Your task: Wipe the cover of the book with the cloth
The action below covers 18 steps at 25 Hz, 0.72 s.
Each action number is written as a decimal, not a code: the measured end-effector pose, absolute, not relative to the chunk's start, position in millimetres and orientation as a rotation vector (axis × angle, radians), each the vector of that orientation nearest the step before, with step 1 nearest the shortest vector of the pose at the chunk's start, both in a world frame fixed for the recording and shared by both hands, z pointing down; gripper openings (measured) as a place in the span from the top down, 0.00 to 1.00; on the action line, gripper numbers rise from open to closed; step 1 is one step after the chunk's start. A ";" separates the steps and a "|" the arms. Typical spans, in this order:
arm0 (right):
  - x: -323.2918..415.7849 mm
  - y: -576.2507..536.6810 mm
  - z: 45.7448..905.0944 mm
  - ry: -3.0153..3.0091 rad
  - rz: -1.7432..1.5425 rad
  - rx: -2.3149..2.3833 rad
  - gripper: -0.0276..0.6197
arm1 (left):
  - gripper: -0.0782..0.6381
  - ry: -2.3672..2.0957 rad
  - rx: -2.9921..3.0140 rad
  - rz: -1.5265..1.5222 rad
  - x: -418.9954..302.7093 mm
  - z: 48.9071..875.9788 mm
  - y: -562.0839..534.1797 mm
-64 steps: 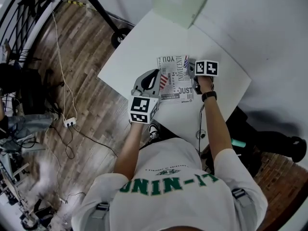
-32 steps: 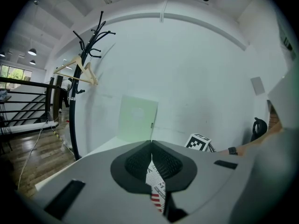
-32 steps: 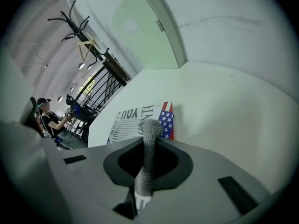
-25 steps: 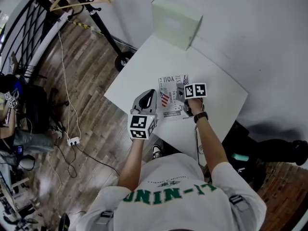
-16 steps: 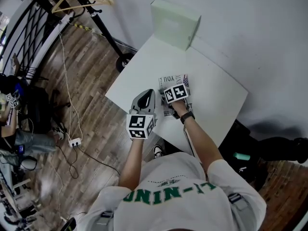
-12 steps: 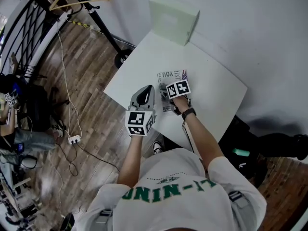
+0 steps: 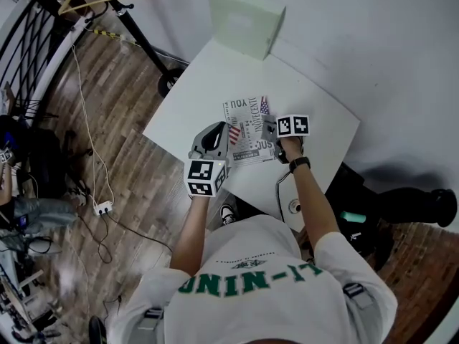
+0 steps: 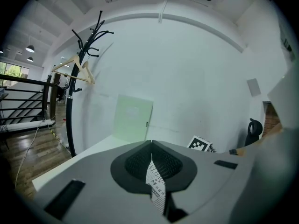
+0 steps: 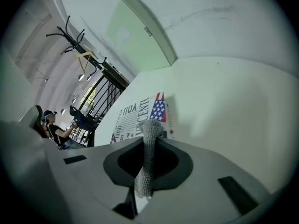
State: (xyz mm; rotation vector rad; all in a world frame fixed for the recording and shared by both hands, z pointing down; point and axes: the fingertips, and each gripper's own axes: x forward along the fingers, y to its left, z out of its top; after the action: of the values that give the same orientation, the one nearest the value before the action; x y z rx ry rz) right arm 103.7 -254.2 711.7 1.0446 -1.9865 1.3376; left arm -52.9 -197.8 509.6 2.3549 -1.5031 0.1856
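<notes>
Caution: left gripper [image 8: 151, 144] clamps the book [image 7: 245, 122] edge, right gripper [image 9: 152, 126] pinches the cloth [image 9: 145, 167]; a hard stroke may pull the book free.

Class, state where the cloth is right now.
In the right gripper view the grey cloth is clamped in the jaws of the right gripper, at the right side of the book, next to its flag print.
</notes>
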 end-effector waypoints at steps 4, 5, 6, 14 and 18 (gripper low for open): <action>114.6 -256.3 711.0 -1.971 1.344 1.084 0.90 | 0.87 -1.511 2.351 0.179 -58.0 508.3 -198.5; 114.8 -256.6 711.4 -1.961 1.335 1.098 0.90 | 0.87 -1.518 2.348 0.175 -60.5 507.7 -198.5; 113.6 -256.4 711.5 -1.947 1.326 1.111 0.90 | 0.87 -1.525 2.343 0.172 -63.0 507.2 -198.4; -13.1 -211.9 701.7 -2.071 1.321 0.765 0.89 | 0.87 -1.563 2.310 0.198 -80.6 509.6 -193.0; -50.2 -189.6 710.3 -2.047 1.297 0.650 0.90 | 0.87 -1.576 2.300 0.208 -86.5 508.5 -189.1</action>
State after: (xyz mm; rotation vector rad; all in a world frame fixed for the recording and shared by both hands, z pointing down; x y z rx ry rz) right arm -50.2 -189.6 710.3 0.6496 -2.0472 1.2966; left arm -86.5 -189.1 508.5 2.3003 -1.5764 0.2076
